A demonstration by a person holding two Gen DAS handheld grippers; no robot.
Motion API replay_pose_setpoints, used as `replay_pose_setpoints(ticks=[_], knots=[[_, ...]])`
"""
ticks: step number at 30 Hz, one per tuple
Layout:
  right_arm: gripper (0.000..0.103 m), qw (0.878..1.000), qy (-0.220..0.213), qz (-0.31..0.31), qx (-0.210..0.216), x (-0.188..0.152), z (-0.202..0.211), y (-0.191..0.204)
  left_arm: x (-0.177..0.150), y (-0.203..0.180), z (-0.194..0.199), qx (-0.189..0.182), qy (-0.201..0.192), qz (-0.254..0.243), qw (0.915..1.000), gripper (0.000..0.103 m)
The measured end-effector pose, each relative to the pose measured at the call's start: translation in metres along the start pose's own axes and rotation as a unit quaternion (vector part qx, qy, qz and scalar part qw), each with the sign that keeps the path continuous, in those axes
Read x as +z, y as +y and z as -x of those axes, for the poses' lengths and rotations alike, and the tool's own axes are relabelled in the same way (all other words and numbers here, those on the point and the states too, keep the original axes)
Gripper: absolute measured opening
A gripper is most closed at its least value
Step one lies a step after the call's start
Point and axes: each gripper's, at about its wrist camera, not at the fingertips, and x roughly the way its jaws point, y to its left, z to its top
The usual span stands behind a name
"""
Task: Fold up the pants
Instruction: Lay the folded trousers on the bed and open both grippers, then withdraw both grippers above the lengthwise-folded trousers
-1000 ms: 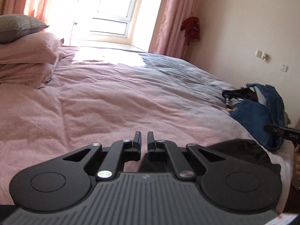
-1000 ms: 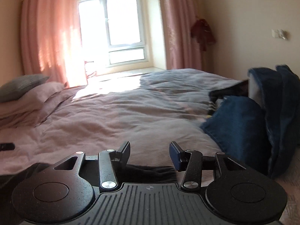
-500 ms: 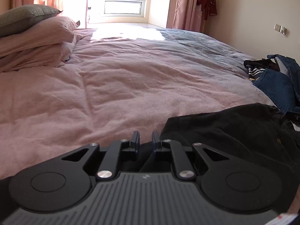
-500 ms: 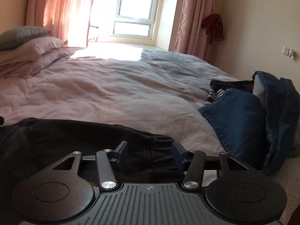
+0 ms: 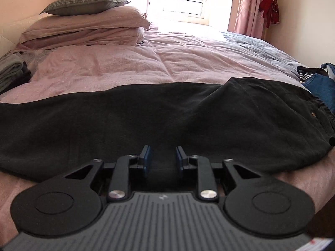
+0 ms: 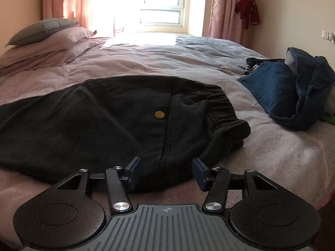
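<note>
A wide bed [image 6: 146, 58] fills the room, covered by a rumpled pink duvet [image 5: 129, 67] that turns grey-blue toward the far corner. At its head, a grey cushion [image 5: 83, 3] tops two stacked pink pillows [image 5: 88, 29]. Behind, a bright window [image 6: 161, 6] pours sunlight onto the bedding, flanked by pink curtains [image 6: 224, 8]. The cream wall [image 6: 293, 10] carries a socket plate [image 6: 325, 34] and a hanging red garment [image 6: 248, 10].

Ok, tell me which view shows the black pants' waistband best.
The right wrist view: the gathered elastic waistband of the black pants lies whole and close, beside the brass button. The left wrist view catches it only squeezed at the right edge.
</note>
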Motion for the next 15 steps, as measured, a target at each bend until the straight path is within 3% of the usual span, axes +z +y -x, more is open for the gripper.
replay_pose_setpoints(ticks=[2,7,15], knots=[[0.050,1.000,-0.007,-0.008,0.005,0.002,0.016,0.007,0.000,-0.003,0.013,-0.001,0.002,0.000,1.0000,0.046],[0.055,0.998,0.016,-0.046,0.038,-0.014,0.048,0.025,-0.007,-0.011,0.046,0.000,0.014,0.009,0.9999,0.057],[0.060,0.998,0.021,-0.032,0.059,-0.030,0.108,0.059,-0.024,-0.015,0.100,0.016,0.030,0.013,0.9993,0.073]])
